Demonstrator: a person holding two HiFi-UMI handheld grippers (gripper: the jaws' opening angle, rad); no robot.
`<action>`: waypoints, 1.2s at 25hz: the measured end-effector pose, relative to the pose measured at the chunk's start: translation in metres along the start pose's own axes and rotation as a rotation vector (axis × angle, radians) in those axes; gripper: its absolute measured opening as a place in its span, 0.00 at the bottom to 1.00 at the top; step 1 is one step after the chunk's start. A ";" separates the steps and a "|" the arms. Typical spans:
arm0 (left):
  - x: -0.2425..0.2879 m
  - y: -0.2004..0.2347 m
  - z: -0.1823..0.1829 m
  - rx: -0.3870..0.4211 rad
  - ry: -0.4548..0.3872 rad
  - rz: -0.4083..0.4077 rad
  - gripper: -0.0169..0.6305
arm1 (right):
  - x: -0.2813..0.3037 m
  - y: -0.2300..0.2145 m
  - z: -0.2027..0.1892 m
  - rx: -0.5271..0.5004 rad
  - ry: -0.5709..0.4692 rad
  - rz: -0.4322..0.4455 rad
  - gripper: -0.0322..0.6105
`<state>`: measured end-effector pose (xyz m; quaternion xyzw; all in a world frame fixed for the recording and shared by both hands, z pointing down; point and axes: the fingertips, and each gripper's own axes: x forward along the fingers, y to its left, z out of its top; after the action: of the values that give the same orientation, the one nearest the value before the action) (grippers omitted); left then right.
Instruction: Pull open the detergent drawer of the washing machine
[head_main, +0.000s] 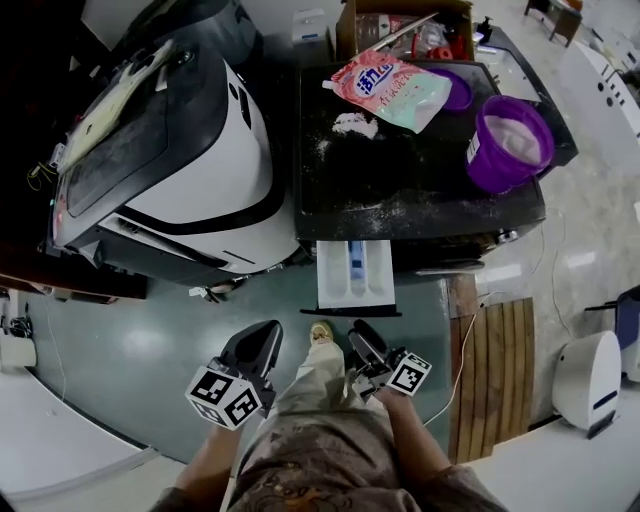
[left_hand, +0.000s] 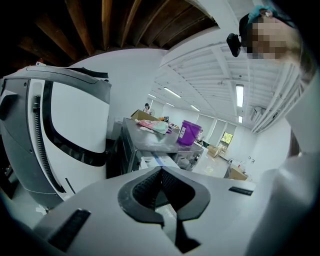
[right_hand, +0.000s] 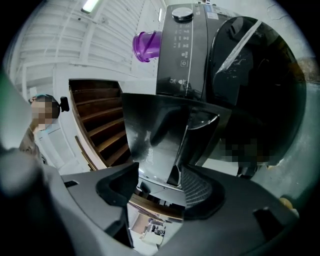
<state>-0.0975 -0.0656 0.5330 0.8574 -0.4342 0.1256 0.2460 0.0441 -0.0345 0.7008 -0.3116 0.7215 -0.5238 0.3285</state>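
One drawer (head_main: 356, 272) out | floor (head_main: 290, 312) between its edge and left claw (head_main: 268, 330), right claw (head_main: 362, 332)

I see a glossy grey-green floor (head_main: 130, 340) with a slatted wooden board (head_main: 497, 365) at right. Overhead, strip lights (left_hand: 239, 95) line the white ceiling (left_hand: 200, 65).
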 end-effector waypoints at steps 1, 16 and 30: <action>0.003 -0.001 0.001 0.001 0.000 -0.010 0.06 | -0.003 0.003 0.003 -0.011 -0.001 0.000 0.45; 0.048 -0.034 0.062 0.022 -0.082 -0.192 0.06 | -0.039 0.074 0.083 -0.161 -0.115 -0.070 0.42; 0.039 -0.021 0.118 0.092 -0.135 -0.287 0.06 | 0.020 0.173 0.129 -0.465 -0.018 -0.083 0.40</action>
<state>-0.0576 -0.1449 0.4429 0.9275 -0.3168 0.0510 0.1920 0.1181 -0.0770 0.5017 -0.4128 0.8065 -0.3538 0.2325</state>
